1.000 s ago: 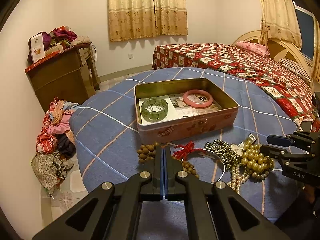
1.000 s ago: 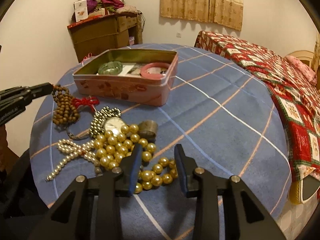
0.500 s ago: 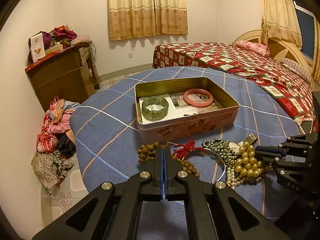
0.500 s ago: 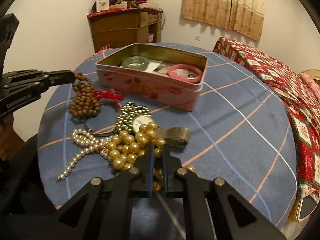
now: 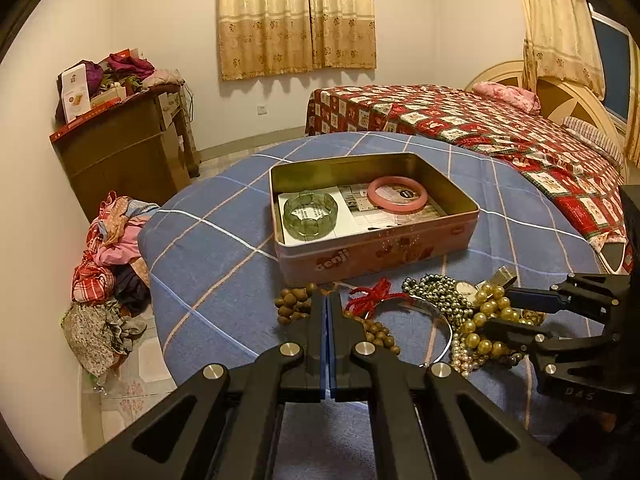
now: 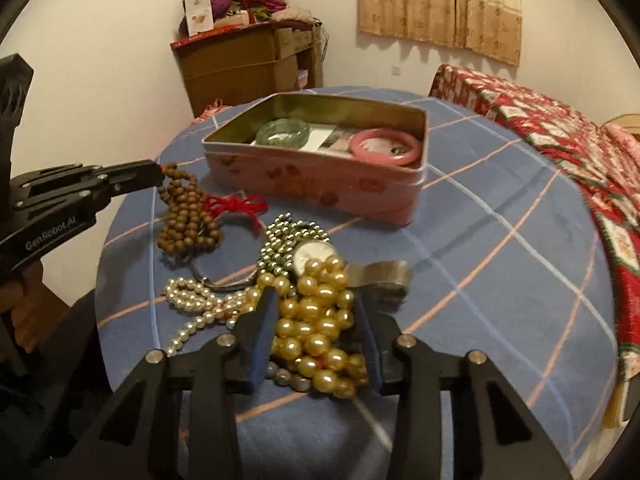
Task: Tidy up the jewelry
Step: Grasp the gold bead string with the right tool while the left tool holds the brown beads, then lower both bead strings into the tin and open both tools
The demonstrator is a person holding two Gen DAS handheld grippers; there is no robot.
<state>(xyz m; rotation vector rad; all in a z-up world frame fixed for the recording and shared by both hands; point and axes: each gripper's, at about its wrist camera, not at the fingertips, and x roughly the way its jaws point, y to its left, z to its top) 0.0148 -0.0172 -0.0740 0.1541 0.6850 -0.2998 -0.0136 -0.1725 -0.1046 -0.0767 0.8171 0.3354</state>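
A pink tin box [image 5: 376, 248] on the blue checked table holds a green bracelet [image 5: 310, 216] and a pink bangle [image 5: 398, 195]. In front of it lies a heap of jewelry. My right gripper [image 6: 314, 298] is down over the gold bead necklace [image 6: 316, 320]; its jaws are opening, with the beads lying between the fingers. From the left wrist view it [image 5: 498, 310] sits at the heap's right side. My left gripper [image 5: 329, 300] is shut, its tip [image 6: 158, 170] at the top of the brown wooden beads [image 6: 188, 216] with a red tassel [image 6: 236, 204].
The heap also has dark metallic beads [image 6: 288, 236], a watch [image 6: 312, 254], a white pearl strand [image 6: 196, 300] and a thin bangle [image 5: 444, 320]. A bed [image 5: 480, 128] stands behind the table, a wooden cabinet [image 5: 120, 148] and a clothes pile [image 5: 108, 280] on the left.
My right gripper nearly shut on the gold beads half a second ago, and its fingers now stand apart around them. It edged further over the heap. The left gripper kept still.
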